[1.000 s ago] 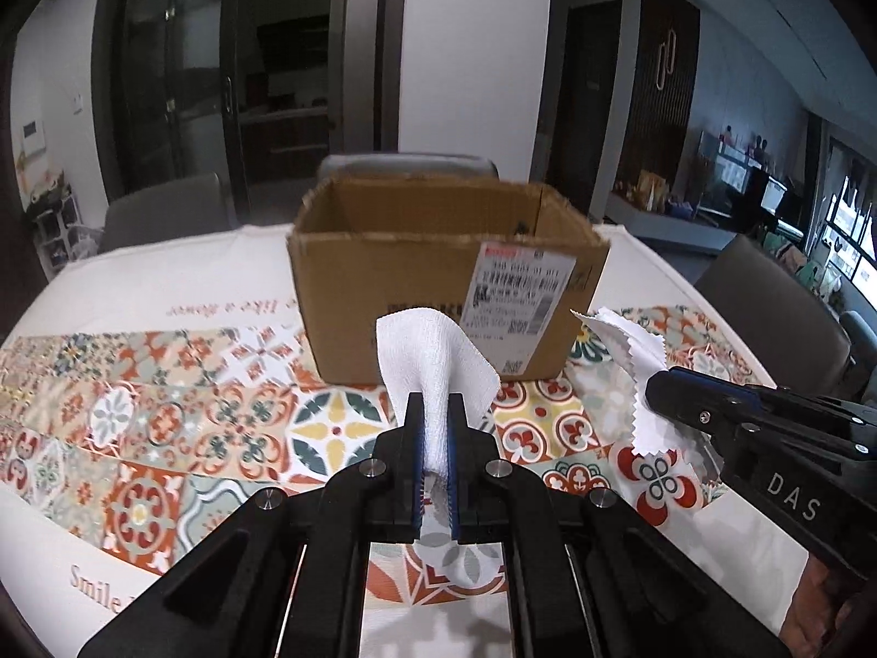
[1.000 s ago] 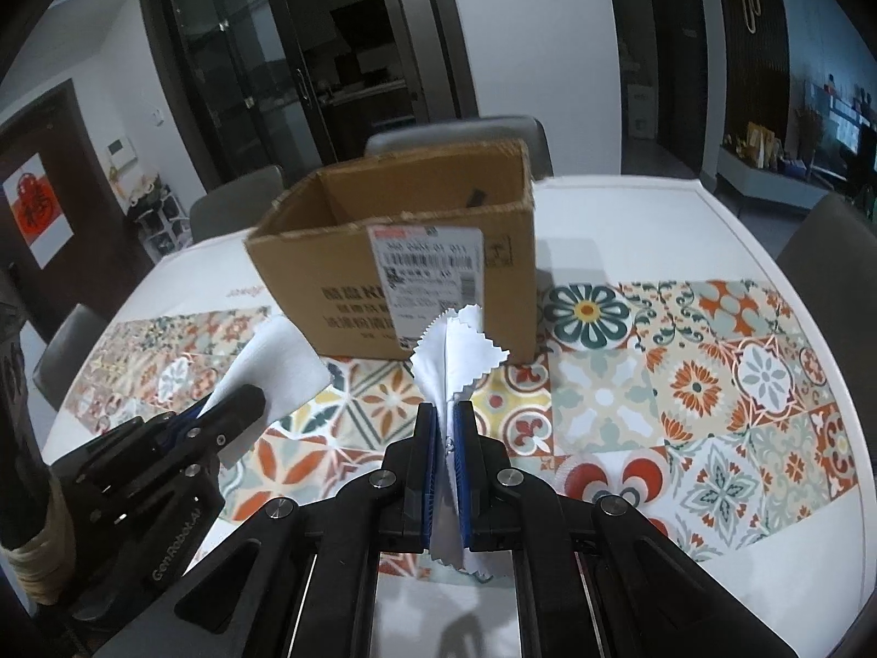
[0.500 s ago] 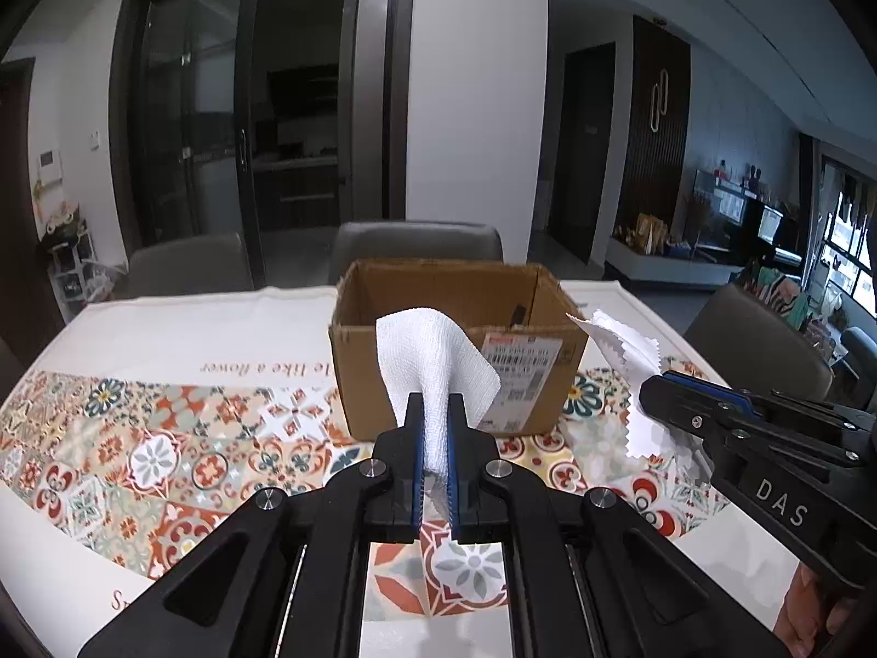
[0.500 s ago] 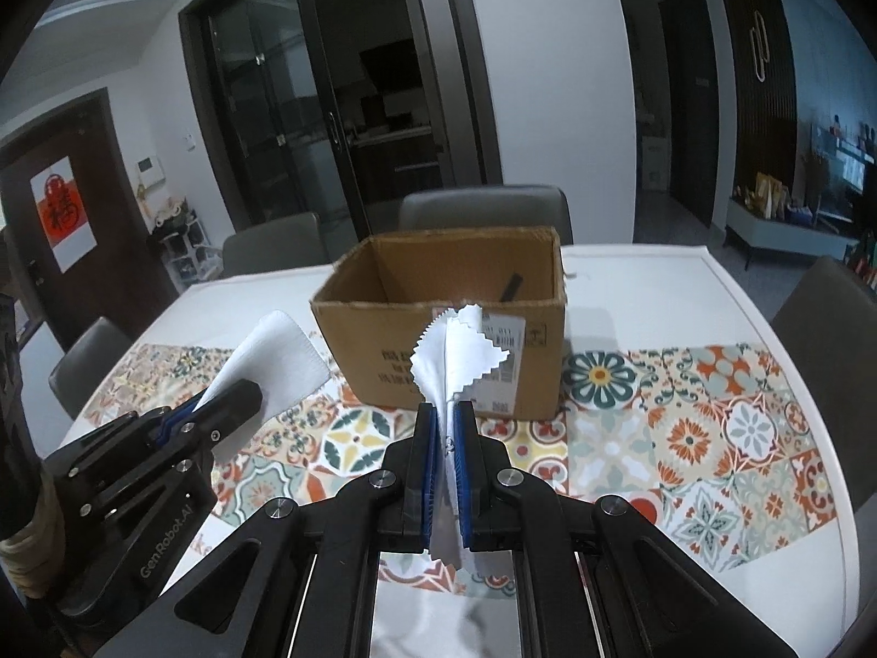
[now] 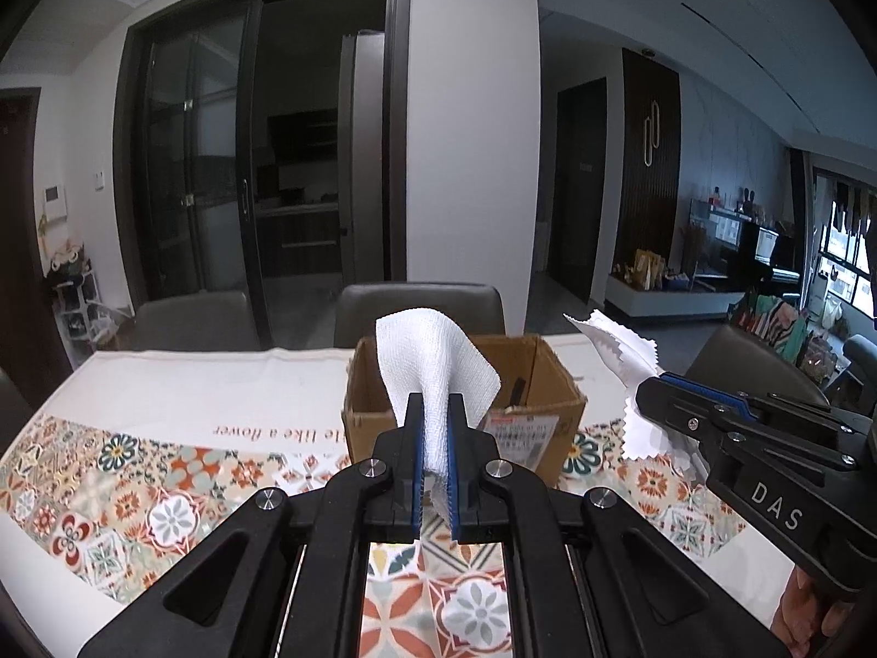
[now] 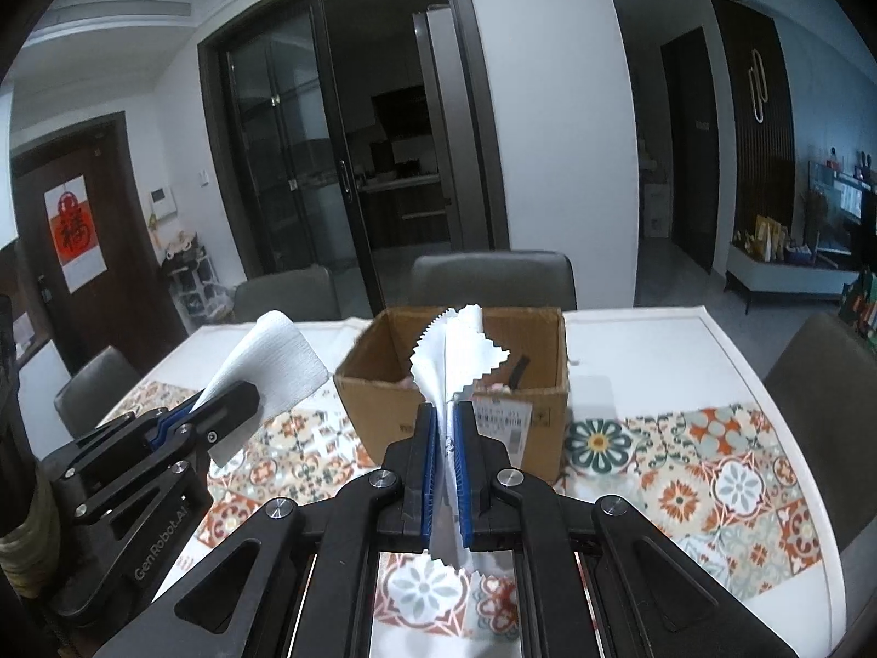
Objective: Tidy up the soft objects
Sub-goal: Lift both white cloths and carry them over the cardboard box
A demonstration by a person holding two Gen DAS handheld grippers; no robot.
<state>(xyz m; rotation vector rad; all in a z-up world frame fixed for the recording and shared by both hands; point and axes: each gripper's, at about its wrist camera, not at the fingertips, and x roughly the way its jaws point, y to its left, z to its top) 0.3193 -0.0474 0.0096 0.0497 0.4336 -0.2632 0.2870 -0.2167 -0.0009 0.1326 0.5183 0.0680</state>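
My left gripper [image 5: 436, 417] is shut on a white woven cloth [image 5: 433, 364] that stands up from its blue pads. It shows again at the left of the right wrist view as the left gripper [image 6: 219, 406] with the woven cloth [image 6: 274, 353]. My right gripper [image 6: 448, 417] is shut on a thin white cloth with zigzag edges [image 6: 455, 351]; in the left wrist view the right gripper [image 5: 658, 389] carries that zigzag cloth [image 5: 619, 345]. Both are raised above the table, short of an open cardboard box [image 5: 540, 384] [image 6: 383, 395] with a shipping label. A dark item lies inside the box.
The table has a white cloth with a tiled flower pattern [image 5: 164, 493] [image 6: 712, 471]. Grey chairs [image 5: 419, 307] [image 6: 493, 279] stand behind the box and at the sides. Dark glass doors and a white wall lie beyond. A hand [image 5: 800, 614] holds the right gripper.
Both grippers have risen with their cloths, and the views have tilted up. The box now looks smaller and lower in both views, with its open top showing.
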